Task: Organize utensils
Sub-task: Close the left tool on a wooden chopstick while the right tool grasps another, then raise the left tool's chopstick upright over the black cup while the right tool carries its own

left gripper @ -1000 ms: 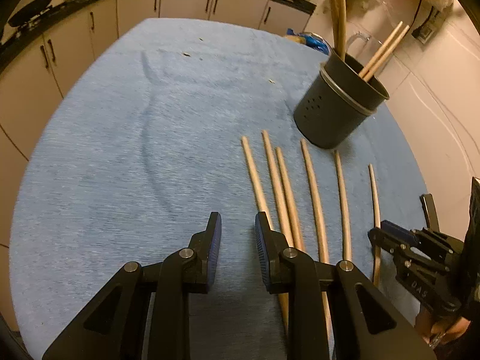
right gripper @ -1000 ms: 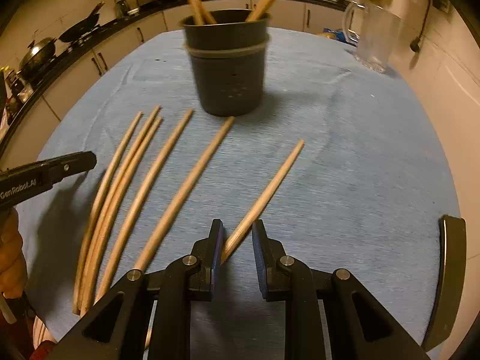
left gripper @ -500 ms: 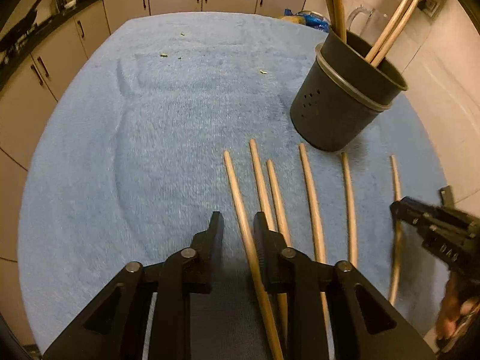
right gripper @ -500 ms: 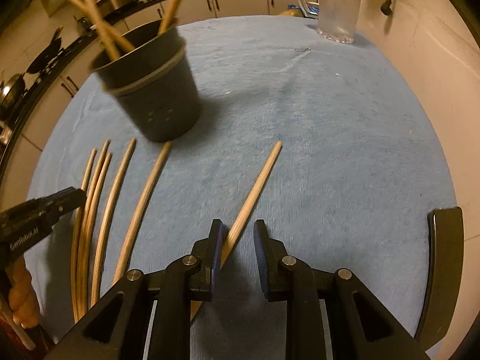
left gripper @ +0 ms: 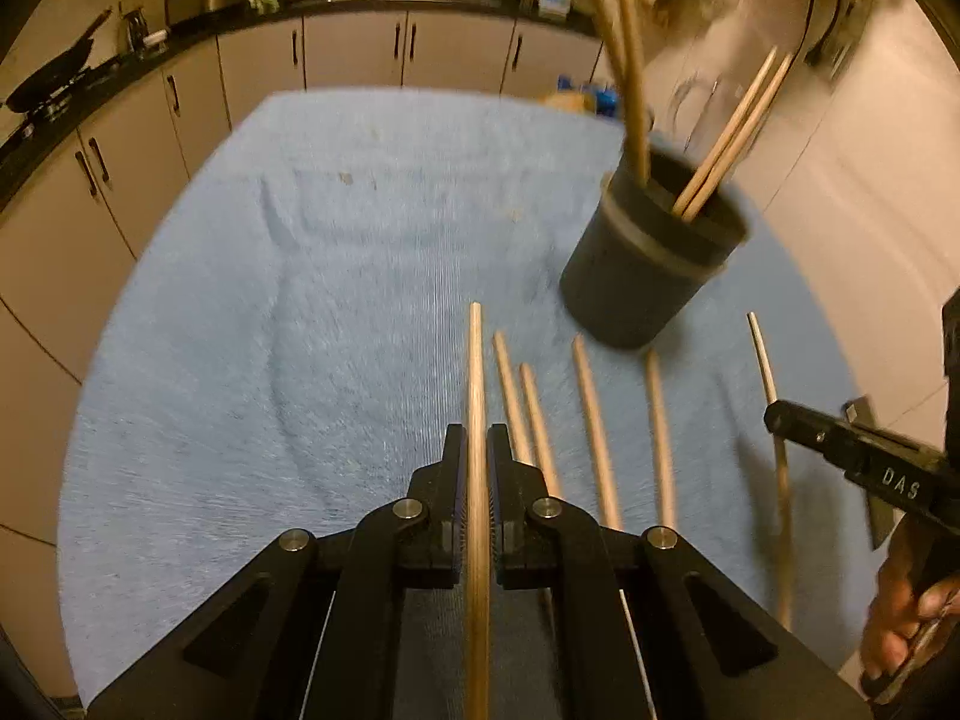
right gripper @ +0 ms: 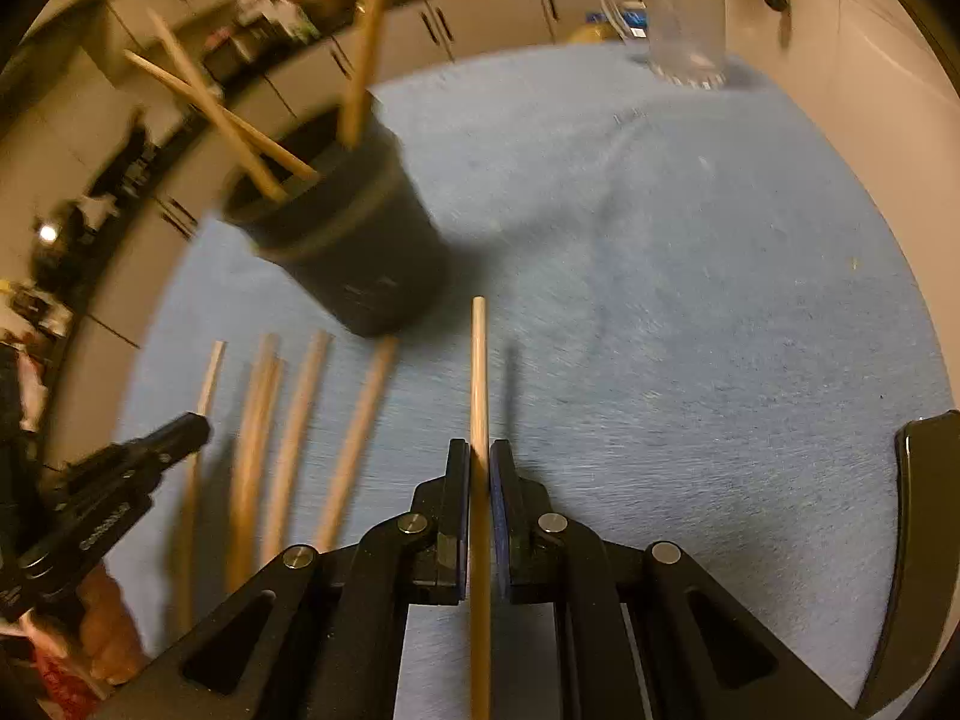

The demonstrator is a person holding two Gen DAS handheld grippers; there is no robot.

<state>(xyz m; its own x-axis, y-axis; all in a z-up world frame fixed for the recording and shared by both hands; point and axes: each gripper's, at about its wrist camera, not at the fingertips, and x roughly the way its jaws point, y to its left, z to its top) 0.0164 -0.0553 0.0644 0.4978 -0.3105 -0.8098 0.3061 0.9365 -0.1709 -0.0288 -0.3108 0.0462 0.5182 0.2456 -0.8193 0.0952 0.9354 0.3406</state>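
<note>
My left gripper point(left gripper: 475, 462) and right gripper point(right gripper: 478, 468) each clamp 1 stick point(left gripper: 476, 372), 4 more lying on the blue cloth point(left gripper: 300, 330). I should lift each tip over the black holder point(left gripper: 645, 264), then drop it in upright.

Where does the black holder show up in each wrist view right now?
Left wrist: the holder is upper right, beyond the loose sticks, right of the left gripper.
Right wrist: the holder is upper left, left of the stick held by the right gripper.
Shared landmark: the blue cloth under everything.
</note>
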